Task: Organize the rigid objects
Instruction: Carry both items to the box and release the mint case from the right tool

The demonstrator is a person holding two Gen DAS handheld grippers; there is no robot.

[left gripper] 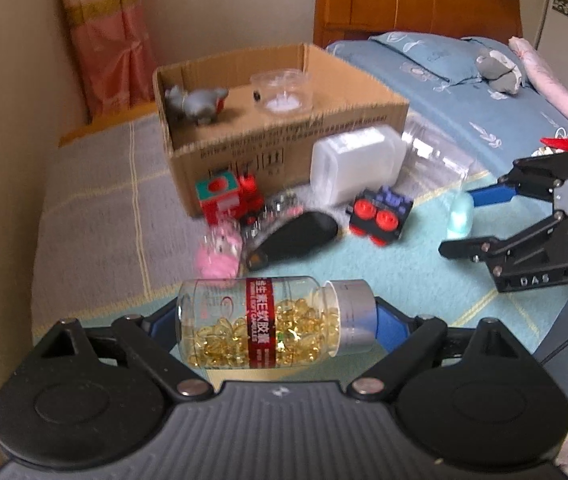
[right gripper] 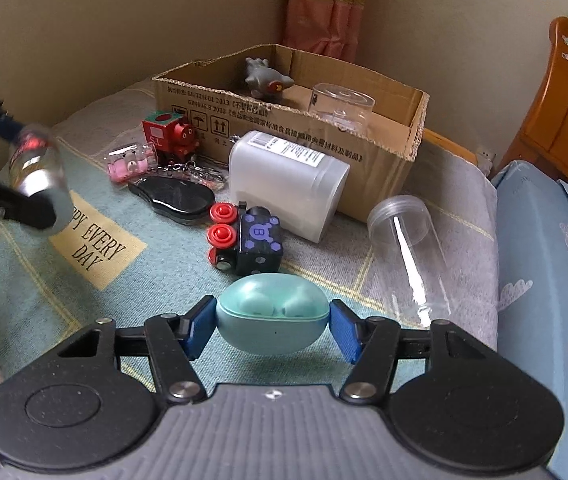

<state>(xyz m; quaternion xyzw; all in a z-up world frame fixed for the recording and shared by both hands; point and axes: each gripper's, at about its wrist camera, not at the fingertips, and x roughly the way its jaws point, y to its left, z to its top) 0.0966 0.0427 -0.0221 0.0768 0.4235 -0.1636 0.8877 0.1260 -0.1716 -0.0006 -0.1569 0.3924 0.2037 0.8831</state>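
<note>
My left gripper [left gripper: 276, 326] is shut endwise on a clear bottle of yellow capsules [left gripper: 259, 316] with a red label and silver cap, held sideways above the blanket. In the right wrist view, my right gripper [right gripper: 271, 332] is shut on a teal oval earbud case [right gripper: 271, 312], its blue pads [right gripper: 199, 330] pressing on both ends just above the blanket. The cardboard box [right gripper: 368, 168] stands at the back. It holds a grey elephant toy [right gripper: 261, 76] and a clear cup [right gripper: 340, 106].
On the blanket before the box lie a red toy train [right gripper: 171, 136], a pink pig keychain [right gripper: 129, 162], a black oval case [right gripper: 175, 198], a black-and-purple train car [right gripper: 251, 240], a white plastic container [right gripper: 288, 180] and a clear jar [right gripper: 408, 248]. Blue bedding [right gripper: 544, 260] is at right.
</note>
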